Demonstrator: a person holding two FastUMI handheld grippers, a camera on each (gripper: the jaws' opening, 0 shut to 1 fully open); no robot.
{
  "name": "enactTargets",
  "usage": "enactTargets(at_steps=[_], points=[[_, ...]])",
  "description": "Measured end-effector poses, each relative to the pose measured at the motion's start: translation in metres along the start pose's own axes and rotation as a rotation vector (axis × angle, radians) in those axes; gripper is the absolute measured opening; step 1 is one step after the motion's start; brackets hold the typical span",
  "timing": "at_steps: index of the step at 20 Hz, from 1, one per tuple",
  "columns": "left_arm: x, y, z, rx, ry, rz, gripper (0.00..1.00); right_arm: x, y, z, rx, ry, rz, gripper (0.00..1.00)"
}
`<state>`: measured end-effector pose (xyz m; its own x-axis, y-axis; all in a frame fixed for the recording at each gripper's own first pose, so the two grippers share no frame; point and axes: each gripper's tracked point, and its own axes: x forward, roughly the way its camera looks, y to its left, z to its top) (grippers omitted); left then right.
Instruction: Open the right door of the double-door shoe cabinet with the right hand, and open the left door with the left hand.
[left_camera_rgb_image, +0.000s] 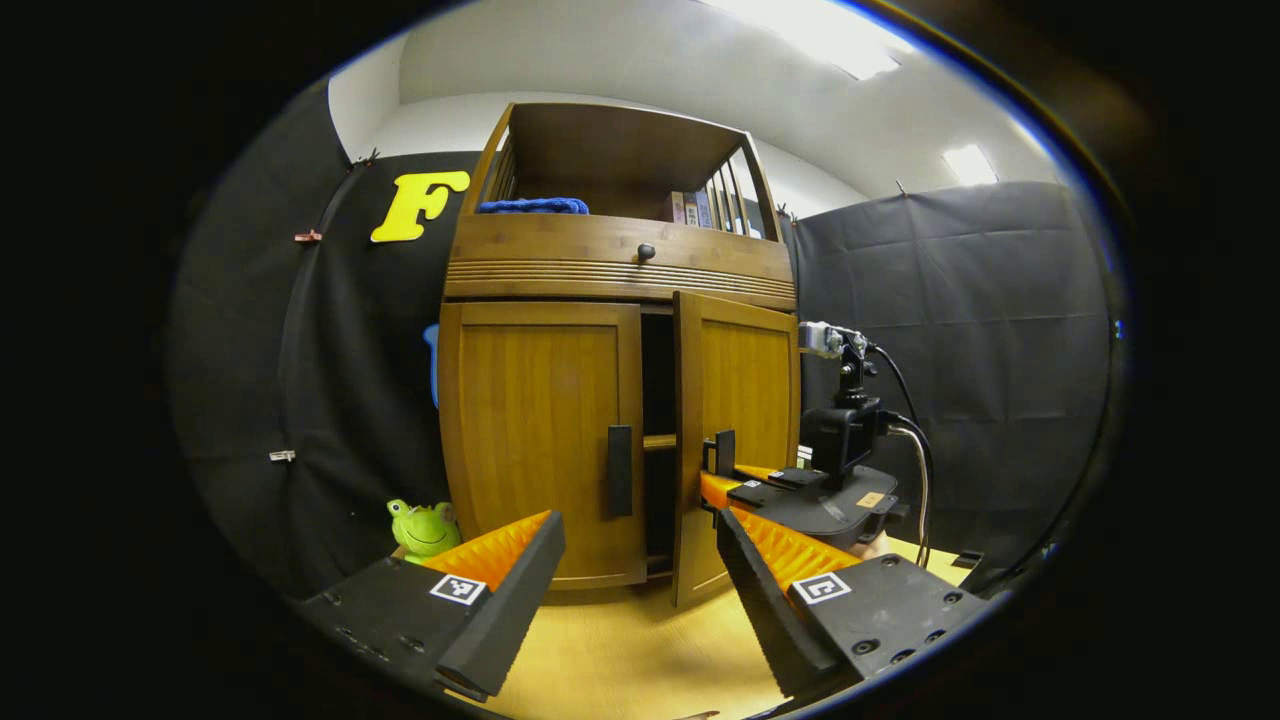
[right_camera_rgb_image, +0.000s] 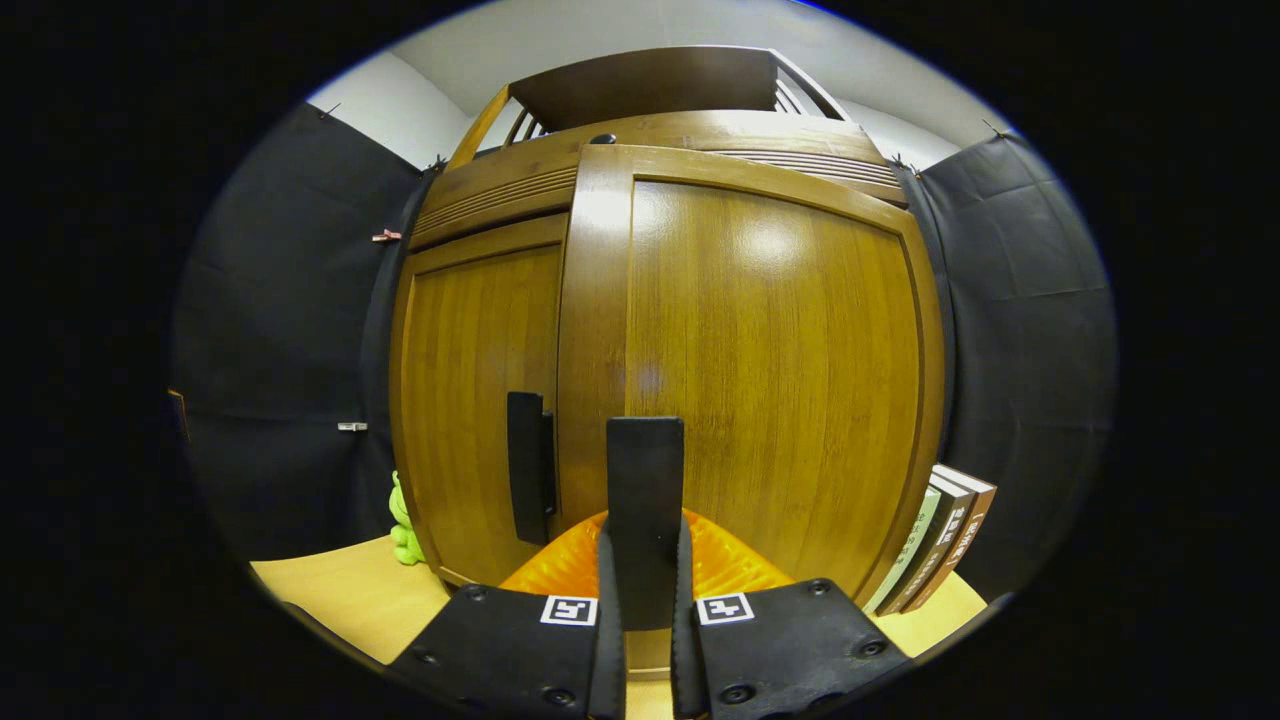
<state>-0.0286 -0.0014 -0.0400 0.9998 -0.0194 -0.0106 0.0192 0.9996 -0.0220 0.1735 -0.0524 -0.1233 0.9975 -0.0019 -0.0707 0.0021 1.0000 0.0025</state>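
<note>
Here the right tongs (right_camera_rgb_image: 641, 560) are clamped on the right door's handle (right_camera_rgb_image: 645, 500), an upright dark bar that both fingers pinch from either side. The right door (right_camera_rgb_image: 770, 380) stands ajar, its free edge swung a little off the cabinet front, so a dark gap and a shelf edge show between the two doors in the left gripper view. The left tongs (left_camera_rgb_image: 640, 590) are spread wide and hold nothing, hovering above the counter (left_camera_rgb_image: 620, 650) short of the cabinet. The left door (left_camera_rgb_image: 540, 430) is shut flush, and its handle (left_camera_rgb_image: 620, 470) lies straight ahead of them and a little higher, near the inner edge, long axis vertical. I would judge the left hand clearly the nearer one for it, needing only to advance with the fingers either side of the bar.

A green frog toy (left_camera_rgb_image: 424, 528) sits at the foot of the cabinet on the left, near where the left door will sweep; I cannot tell whether it would be struck. Books (right_camera_rgb_image: 940, 540) lean beside the cabinet's right flank. Farther up, a drawer knob (left_camera_rgb_image: 646, 252) and a blue cloth (left_camera_rgb_image: 533, 206) on the open top shelf.
</note>
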Motion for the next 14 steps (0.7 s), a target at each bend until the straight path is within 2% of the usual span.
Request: enactTargets(at_steps=[2, 3, 4, 5, 6, 14], points=[[0.0, -0.005, -0.003, -0.002, 0.003, -0.008, 0.96, -0.012, -0.002, 0.001, 0.006, 0.003, 0.007, 0.21], [0.0, -0.007, -0.005, -0.003, 0.006, -0.012, 0.95, -0.019, -0.004, 0.002, 0.013, 0.002, 0.009, 0.17], [0.002, -0.009, -0.006, -0.004, 0.01, -0.015, 0.95, -0.027, -0.007, 0.003, 0.013, 0.004, 0.011, 0.21], [0.003, -0.011, -0.008, -0.006, 0.014, -0.019, 0.95, -0.035, -0.011, 0.004, 0.014, 0.004, 0.012, 0.17], [0.005, -0.013, -0.008, -0.01, 0.016, -0.023, 0.95, -0.043, -0.014, 0.004, 0.013, 0.007, 0.013, 0.21], [0.002, -0.04, -0.007, -0.02, 0.007, -0.073, 0.96, -0.091, -0.042, 0.011, 0.006, 0.026, -0.007, 0.21]])
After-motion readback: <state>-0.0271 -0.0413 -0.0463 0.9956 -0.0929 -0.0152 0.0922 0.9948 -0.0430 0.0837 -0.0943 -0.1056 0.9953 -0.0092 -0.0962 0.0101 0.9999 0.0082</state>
